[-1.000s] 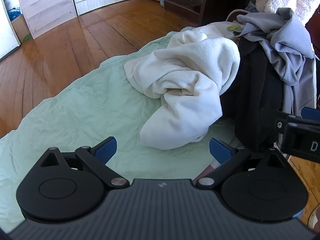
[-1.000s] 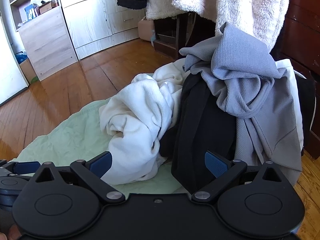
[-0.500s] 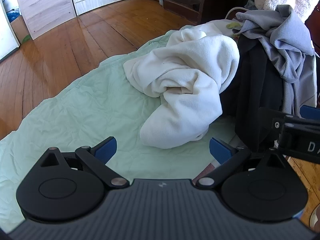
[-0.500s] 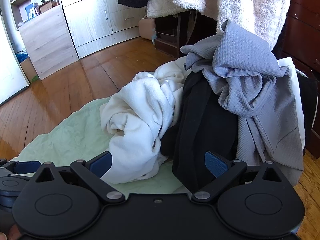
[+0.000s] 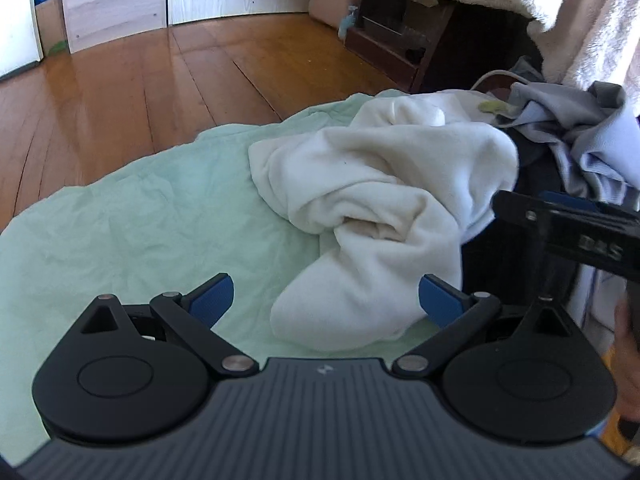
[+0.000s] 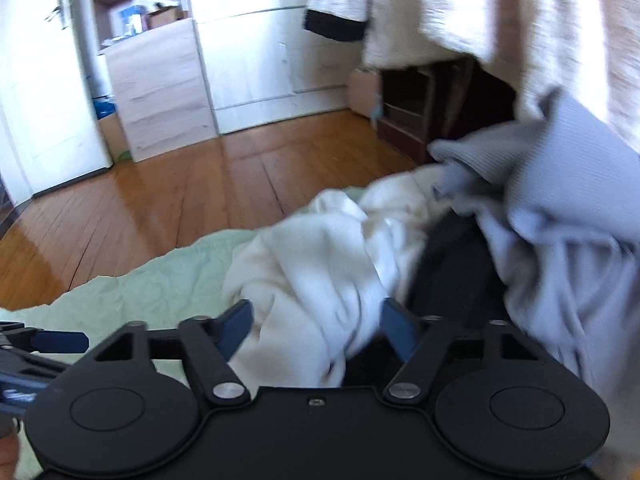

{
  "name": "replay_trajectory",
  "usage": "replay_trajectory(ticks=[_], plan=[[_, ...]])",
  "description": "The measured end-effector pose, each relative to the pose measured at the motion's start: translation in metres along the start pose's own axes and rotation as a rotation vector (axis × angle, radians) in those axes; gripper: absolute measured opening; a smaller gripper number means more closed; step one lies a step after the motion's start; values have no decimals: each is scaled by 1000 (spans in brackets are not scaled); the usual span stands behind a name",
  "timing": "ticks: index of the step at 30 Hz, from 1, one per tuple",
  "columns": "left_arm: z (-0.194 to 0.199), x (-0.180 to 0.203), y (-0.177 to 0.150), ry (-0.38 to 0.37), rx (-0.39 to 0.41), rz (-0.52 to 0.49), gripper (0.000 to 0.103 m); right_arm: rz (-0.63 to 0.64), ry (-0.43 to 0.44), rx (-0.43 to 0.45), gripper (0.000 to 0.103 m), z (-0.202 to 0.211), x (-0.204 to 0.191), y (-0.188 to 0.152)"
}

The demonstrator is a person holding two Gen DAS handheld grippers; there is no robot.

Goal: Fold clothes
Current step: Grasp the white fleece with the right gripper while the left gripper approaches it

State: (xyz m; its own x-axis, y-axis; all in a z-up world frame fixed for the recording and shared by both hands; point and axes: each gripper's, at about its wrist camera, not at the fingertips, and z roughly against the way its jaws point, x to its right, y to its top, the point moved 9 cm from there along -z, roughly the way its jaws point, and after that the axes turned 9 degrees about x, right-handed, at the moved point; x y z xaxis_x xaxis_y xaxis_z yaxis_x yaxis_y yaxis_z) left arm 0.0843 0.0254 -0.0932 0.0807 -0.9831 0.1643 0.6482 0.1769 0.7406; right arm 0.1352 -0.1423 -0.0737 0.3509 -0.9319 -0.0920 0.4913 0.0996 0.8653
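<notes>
A crumpled white fleece garment (image 5: 384,216) lies bunched on a pale green sheet (image 5: 132,216) spread over the wooden floor (image 5: 160,80), and everything else sits around that white heap. The left gripper (image 5: 326,298) hovers just in front of its near, rounded end, blue-padded fingers (image 5: 210,296) spread wide with nothing between them. The right gripper (image 6: 316,320) is at the garment's right side, its jaws also apart, with a fold of the white fleece (image 6: 320,276) lying in the gap; the blur there leaves it unclear whether the pads touch the cloth. Pressed against the right of the white heap is a dark black garment (image 6: 444,264), and a grey waffle-knit top (image 6: 560,200) is draped over that. Behind the heap stands a dark wooden shelf unit (image 5: 400,40), with a fluffy cream robe (image 6: 500,12) hanging above
</notes>
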Motion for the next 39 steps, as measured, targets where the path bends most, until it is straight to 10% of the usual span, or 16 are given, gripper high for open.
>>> replay_trajectory(ticks=[18,25,39], plan=[[-87,-5,-38,13,-168,6,89,131,-30,-79,88,-129,20,6],[-104,-3,-44,-8,-195,44,90,55,28,-109,49,-132,18,3],[-102,-14,-60,-16,-190,85,90,-12,186,-135,44,-100,-21,-9]])
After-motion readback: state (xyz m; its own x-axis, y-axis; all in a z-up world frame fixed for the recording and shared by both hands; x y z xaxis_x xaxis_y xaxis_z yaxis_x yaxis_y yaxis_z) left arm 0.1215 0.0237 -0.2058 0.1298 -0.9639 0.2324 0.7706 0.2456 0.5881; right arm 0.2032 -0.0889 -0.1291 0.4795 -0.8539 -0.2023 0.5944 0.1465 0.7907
